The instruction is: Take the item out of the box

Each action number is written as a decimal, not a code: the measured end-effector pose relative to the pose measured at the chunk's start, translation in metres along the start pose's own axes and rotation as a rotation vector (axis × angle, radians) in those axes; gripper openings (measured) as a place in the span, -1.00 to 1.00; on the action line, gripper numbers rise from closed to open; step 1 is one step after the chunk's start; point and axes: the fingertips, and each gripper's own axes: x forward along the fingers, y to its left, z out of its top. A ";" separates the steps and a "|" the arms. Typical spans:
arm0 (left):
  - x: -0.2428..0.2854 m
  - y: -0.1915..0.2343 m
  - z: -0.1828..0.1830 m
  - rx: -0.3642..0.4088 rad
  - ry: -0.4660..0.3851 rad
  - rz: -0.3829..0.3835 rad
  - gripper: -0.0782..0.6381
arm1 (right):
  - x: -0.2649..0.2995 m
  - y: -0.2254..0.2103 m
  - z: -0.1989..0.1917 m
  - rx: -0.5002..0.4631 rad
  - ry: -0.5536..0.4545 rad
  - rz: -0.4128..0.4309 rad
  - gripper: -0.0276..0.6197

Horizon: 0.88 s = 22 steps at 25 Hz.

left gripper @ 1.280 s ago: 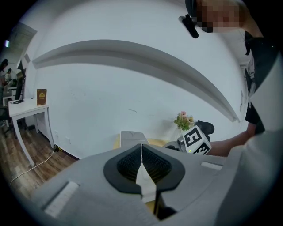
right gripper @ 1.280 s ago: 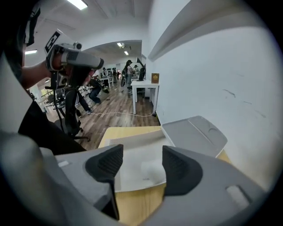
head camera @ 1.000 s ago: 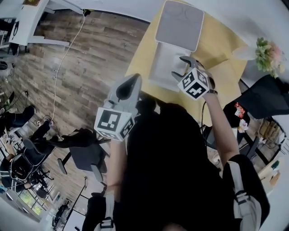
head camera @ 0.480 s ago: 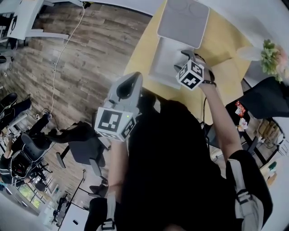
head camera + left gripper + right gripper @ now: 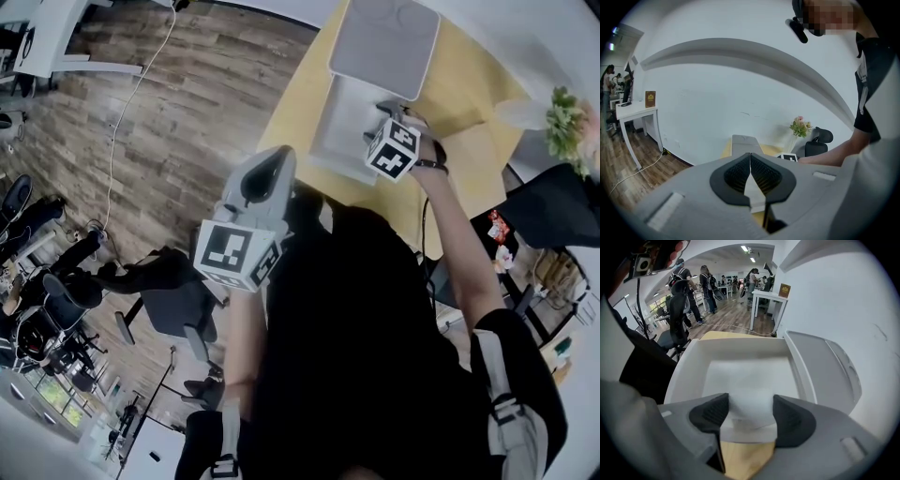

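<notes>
right tongs (image 5: 749, 411) moving in over box (image 5: 689, 366) since a second ago, now spread, straddling white item (image 5: 749, 397) lying inside box at near wall; lid (image 5: 829, 366) standing open behind box; left tongs (image 5: 750, 176) clenched, empty, hanging well clear of box; looking like pre-grasp, item not gripped

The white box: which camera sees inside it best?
The right gripper view. The open box fills it, showing the white item inside. The head view shows it small, partly behind the right gripper. The left gripper view shows only its raised lid.
</notes>
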 end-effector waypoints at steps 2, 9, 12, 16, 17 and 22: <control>0.000 -0.001 0.001 0.001 0.000 -0.001 -0.75 | 0.000 0.000 0.000 -0.002 0.003 -0.002 -0.01; 0.001 -0.001 0.001 0.001 0.003 0.000 -0.75 | 0.006 0.001 0.002 -0.024 0.013 -0.018 -0.04; 0.002 -0.005 0.002 0.000 0.001 -0.007 -0.75 | 0.007 0.002 0.000 -0.026 0.013 -0.035 -0.05; 0.003 -0.007 0.004 0.007 -0.001 -0.014 -0.75 | 0.006 0.002 0.002 -0.032 0.007 -0.046 -0.06; 0.003 -0.008 0.004 0.009 -0.001 -0.015 -0.75 | 0.007 0.002 0.001 -0.036 0.007 -0.044 -0.06; 0.003 -0.012 0.006 0.021 0.000 -0.015 -0.75 | 0.005 0.001 0.002 -0.046 -0.003 -0.040 -0.08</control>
